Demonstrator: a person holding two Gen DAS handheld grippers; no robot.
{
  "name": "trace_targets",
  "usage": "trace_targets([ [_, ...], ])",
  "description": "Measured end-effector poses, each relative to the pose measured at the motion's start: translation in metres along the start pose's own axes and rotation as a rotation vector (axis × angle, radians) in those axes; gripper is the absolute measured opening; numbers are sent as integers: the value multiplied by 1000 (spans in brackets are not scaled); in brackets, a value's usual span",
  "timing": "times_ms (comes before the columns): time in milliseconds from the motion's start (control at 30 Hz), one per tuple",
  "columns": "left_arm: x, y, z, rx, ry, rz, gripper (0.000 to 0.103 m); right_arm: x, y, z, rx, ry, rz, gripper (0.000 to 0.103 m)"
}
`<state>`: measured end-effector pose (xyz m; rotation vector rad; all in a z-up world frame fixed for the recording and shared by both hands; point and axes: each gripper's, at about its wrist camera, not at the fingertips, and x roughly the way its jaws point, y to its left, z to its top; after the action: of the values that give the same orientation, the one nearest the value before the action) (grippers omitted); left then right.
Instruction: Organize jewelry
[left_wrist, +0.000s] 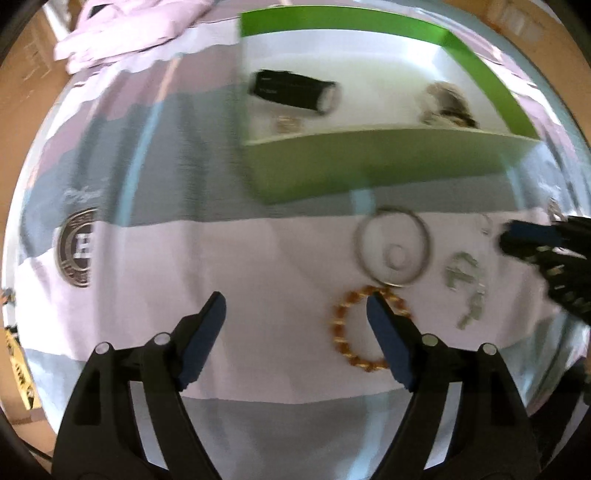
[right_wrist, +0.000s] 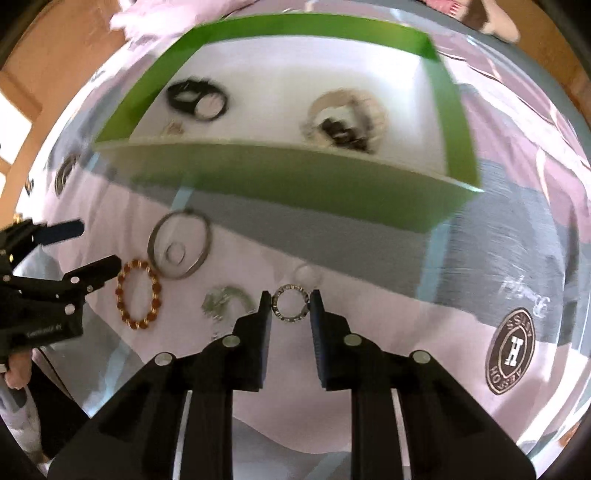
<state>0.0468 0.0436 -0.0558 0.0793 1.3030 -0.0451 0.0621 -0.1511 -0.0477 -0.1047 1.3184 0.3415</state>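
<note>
Two hand-held grippers at work: right hand-held gripper (right_wrist: 290, 304) narrowed around a small silver ring (right_wrist: 290, 303), pads just beside or touching its rim, hard to tell; left hand-held gripper (left_wrist: 295, 306) spread wide, holding nothing, right tip over the amber bead bracelet (left_wrist: 364, 328). Just beyond, on the striped cloth (left_wrist: 258, 258): silver bangle (left_wrist: 392, 246) with a small ring (left_wrist: 397, 254) inside, and a silvery chain piece (left_wrist: 466, 282). Farther out, green box (right_wrist: 295, 184) already holding a black watch (right_wrist: 195, 98), a pale bracelet bundle (right_wrist: 347, 120) and a small trinket (right_wrist: 173, 127). Roughly halfway, by the look of it: five pieces left outside.
</note>
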Motion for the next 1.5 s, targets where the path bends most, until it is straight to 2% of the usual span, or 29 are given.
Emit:
trace_targets([
  [100, 4, 6, 3, -17, 27, 22, 80, -9, -18, -2, 33, 8, 68, 26],
  [167, 12, 2, 1, -7, 52, 32, 80, -6, -12, -4, 32, 27, 121, 43],
  [333, 23, -10, 0, 39, 80, 40, 81, 0, 21, -13, -66, 39, 136, 44],
  [400, 24, -8, -3, 45, 89, 44, 81, 6, 29, -17, -102, 53, 117, 44],
  [433, 25, -9, -4, 46, 90, 45, 81, 11, 34, -16, -114, 57, 103, 43],
  [533, 22, -13, -7, 43, 89, 45, 82, 23, 42, -16, -138, 86, 87, 9],
  [567, 21, -15, -7, 42, 89, 44, 82, 22, 40, -15, -131, 90, 94, 7],
  [600, 22, -17, -8, 39, 88, 42, 82, 17, 35, -14, -116, 74, 106, 7],
  [667, 21, -15, -7, 37, 83, 27, 74, -2, 22, -7, -74, 2, 112, 7],
  [733, 18, -14, -8, 36, 75, 13, 60, -21, 8, -4, -36, -56, 118, 7],
  [767, 16, -13, -9, 37, 72, 7, 58, -31, 0, -2, -13, -85, 129, 7],
  [867, 15, -8, -11, 42, 69, 9, 57, -47, -12, 0, 22, -126, 179, 7],
  [967, 14, -9, -9, 45, 67, 26, 62, -54, -14, -1, 18, -130, 249, 7],
  [1167, 16, -14, -7, 44, 67, 28, 62, -45, 4, -3, -39, -98, 232, 7],
  [1200, 16, -13, -8, 44, 67, 28, 63, -43, 4, -3, -37, -92, 225, 10],
  [1300, 17, -13, -9, 44, 67, 34, 67, -37, -1, -3, -4, -83, 198, 39],
  [1467, 21, -13, -11, 52, 64, 39, 67, -32, -4, -2, 15, -72, 184, 40],
  [1500, 22, -13, -12, 53, 63, 35, 63, -29, -3, -3, 16, -66, 182, 40],
])
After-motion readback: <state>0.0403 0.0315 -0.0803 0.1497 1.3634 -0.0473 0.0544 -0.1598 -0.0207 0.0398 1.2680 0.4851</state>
